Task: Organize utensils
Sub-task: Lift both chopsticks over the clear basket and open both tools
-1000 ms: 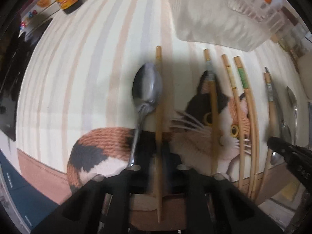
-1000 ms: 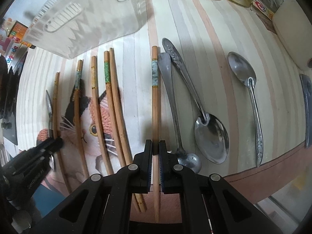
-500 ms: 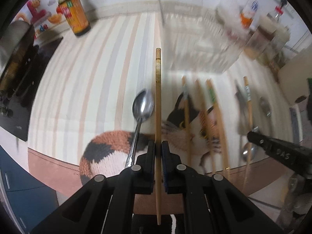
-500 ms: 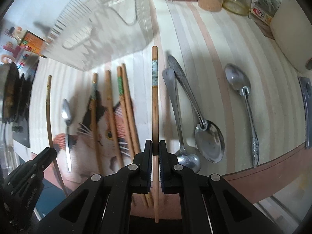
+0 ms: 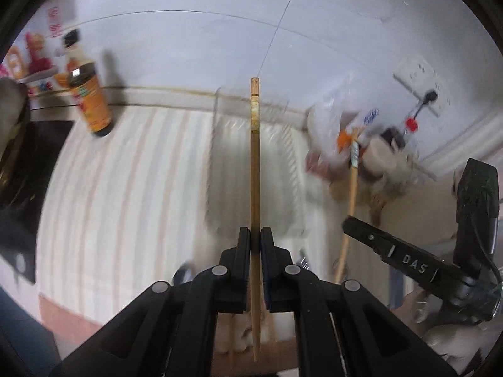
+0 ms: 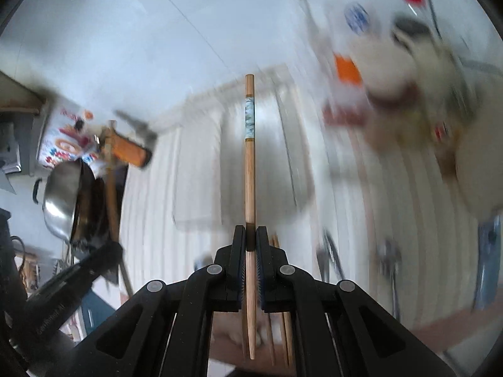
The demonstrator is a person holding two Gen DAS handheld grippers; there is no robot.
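Observation:
My left gripper [image 5: 255,235] is shut on a plain wooden chopstick [image 5: 255,169], raised above the striped cat mat [image 5: 132,194]. My right gripper [image 6: 250,235] is shut on a wooden chopstick with a pale green band [image 6: 249,157], also lifted. Both chopsticks point toward a clear plastic utensil basket [image 5: 251,169], which shows blurred in the right wrist view [image 6: 267,163] too. In the left wrist view the right gripper [image 5: 355,223] holds its chopstick at right. More chopsticks [image 6: 283,330] and blurred spoons [image 6: 389,257] lie on the mat below.
A brown sauce bottle [image 5: 89,94] stands at the back left by the wall. Jars and bags [image 5: 371,144] crowd the back right under a wall socket [image 5: 421,84]. A steel wok [image 6: 63,198] sits left of the mat on a dark stove.
Both grippers have risen and tilted up off the mat, each carrying its chopstick toward the clear basket. The views now take in the wall and are motion-blurred.

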